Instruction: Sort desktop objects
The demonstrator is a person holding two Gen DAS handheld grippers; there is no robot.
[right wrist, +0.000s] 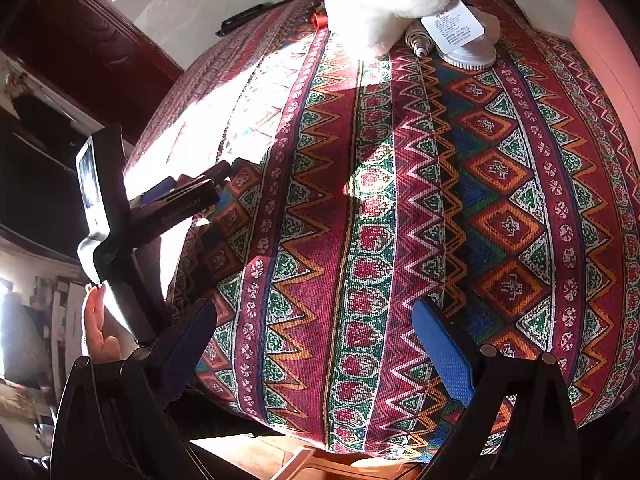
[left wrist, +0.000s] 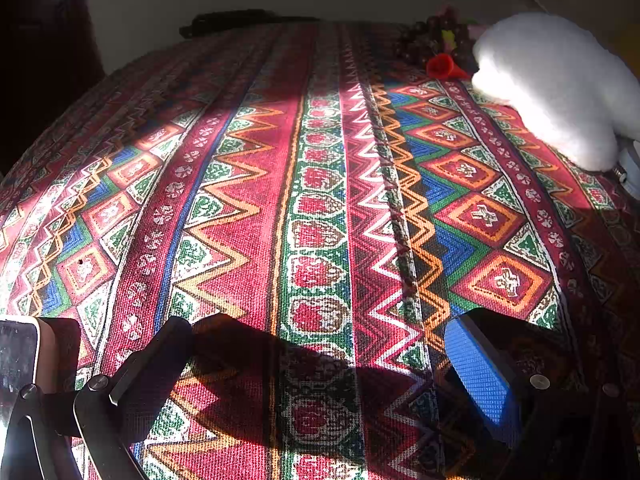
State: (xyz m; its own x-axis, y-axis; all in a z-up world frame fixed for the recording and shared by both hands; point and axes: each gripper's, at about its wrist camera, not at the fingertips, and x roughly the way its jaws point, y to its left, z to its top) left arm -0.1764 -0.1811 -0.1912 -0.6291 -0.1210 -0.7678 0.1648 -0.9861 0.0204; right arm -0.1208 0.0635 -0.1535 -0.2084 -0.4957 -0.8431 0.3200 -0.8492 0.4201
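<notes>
nearest in the left wrist view, the left gripper (left wrist: 320, 364) is seen with its black, blue-padded fingers (left wrist: 478, 372) spread wide and nothing between them, low over the red, green and orange patterned woven tablecloth (left wrist: 320, 208). in the right wrist view the right gripper (right wrist: 316, 348) is likewise held apart and empty, above the near edge of the same cloth, with the left gripper (right wrist: 208, 196) seen from outside at the left edge, a bare hand (right wrist: 98, 328) below it.

the middle of the cloth is bare. the things to be sorted are gathered at the far right corner: a fluffy white plush bundle (right wrist: 380, 4), a white round plastic brush with a printed paper tag (right wrist: 466, 46) touching it, and a small metal threaded piece (right wrist: 416, 42) just beside both. further back a small red plastic cap (left wrist: 442, 66) and a cluster of dark round beads (left wrist: 432, 38) are found, and a black pen-like object (right wrist: 244, 18) lies at the far edge.

the plush is judged light, soft and compressible; a deep pinch on a bulging fold would be needed. the brush is judged stiff and light, best taken across its rim rather than by the tag. the beads are likely to sag and slip.
</notes>
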